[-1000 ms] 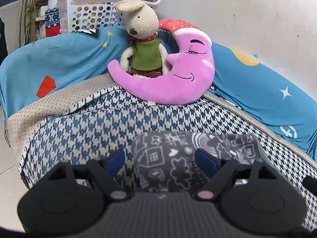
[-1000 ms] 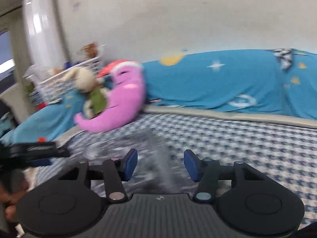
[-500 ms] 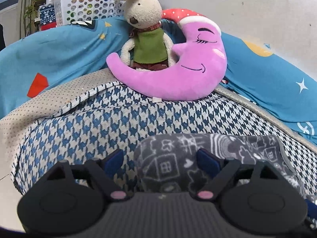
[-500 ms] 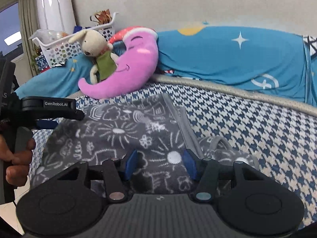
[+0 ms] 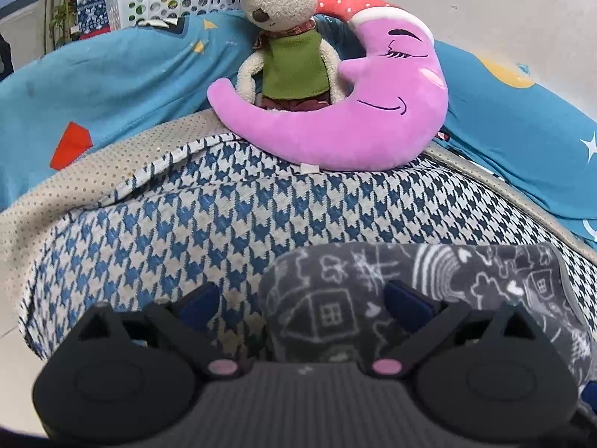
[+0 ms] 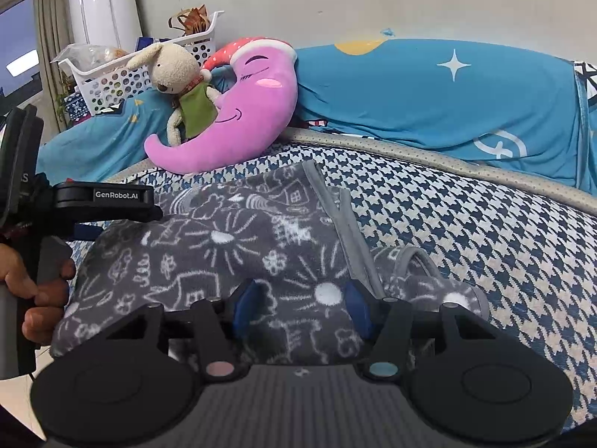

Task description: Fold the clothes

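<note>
Garment [image 6: 231,257], dark grey with white doodles of houses, suns and flowers, lies on a bed [image 6: 485,231] covered in blue-and-white houndstooth cloth. It sits near the bed's front edge, partly folded, with a grey trimmed hem running along its right side.

The right wrist view shows most of the garment spread out, and a small bunched part just right of the hem. The right gripper [image 6: 300,308] hovers low over the garment's near edge, its blue fingers [image 6: 244,306] apart with nothing between them. At the left edge of this view, a hand [image 6: 35,291] grips the handle of the left gripper, whose black arm reaches over the garment's left end.

The left wrist view shows only the garment's left end, a rounded fold with a drawn house. The left gripper [image 5: 302,304] has its fingers apart, one finger [image 5: 197,304] over bare bedcover and the other over the garment; the fold's edge lies between them, unclamped.

At the back of the bed, both views show a pink moon cushion [image 5: 335,123] with a plush rabbit [image 5: 287,37] in a green vest leaning on it. Blue bedding [image 6: 429,93] with stars lies behind, and a white basket [image 6: 123,78] stands further back.
</note>
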Demonstrator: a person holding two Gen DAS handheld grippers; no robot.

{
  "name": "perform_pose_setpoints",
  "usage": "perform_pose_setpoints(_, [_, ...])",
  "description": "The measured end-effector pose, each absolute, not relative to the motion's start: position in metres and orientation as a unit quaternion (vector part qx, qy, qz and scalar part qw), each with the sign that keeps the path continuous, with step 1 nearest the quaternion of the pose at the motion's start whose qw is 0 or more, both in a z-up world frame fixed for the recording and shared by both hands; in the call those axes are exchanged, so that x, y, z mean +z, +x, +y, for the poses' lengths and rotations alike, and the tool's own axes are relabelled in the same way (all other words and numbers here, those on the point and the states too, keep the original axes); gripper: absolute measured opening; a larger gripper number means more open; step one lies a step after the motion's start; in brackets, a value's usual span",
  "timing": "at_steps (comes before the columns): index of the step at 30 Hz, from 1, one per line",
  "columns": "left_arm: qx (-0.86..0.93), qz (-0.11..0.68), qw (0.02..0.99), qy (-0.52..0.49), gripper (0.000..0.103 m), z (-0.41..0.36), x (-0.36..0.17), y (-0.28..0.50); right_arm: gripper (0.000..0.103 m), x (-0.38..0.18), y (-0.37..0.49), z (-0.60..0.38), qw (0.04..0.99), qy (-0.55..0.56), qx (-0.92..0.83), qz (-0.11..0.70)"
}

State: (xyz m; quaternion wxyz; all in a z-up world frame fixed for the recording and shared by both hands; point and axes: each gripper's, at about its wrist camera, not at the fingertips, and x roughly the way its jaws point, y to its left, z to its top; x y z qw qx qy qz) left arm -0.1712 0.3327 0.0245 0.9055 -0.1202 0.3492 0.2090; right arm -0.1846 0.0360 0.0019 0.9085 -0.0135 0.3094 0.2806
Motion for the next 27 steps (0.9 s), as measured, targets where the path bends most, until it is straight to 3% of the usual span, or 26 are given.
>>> perform_pose_setpoints(3, [0.206,0.339,0.910,-0.122,0.094,0.329,0.034,-0.176,0.053,0.010,-0.189,0.033,0.911,-0.004,0.279,0.303])
perform_pose_setpoints(13, [0.140,0.323,0.928,-0.122,0.093,0.294,0.058,-0.171,0.054,0.025,-0.201,0.035,0.910,0.001,0.302,0.284])
perform_pose_setpoints(27, [0.093,0.370,0.924,-0.025,0.096,0.248,0.032,-0.139,0.054,0.010,-0.199,0.039,0.891,-0.018,0.318,0.324])
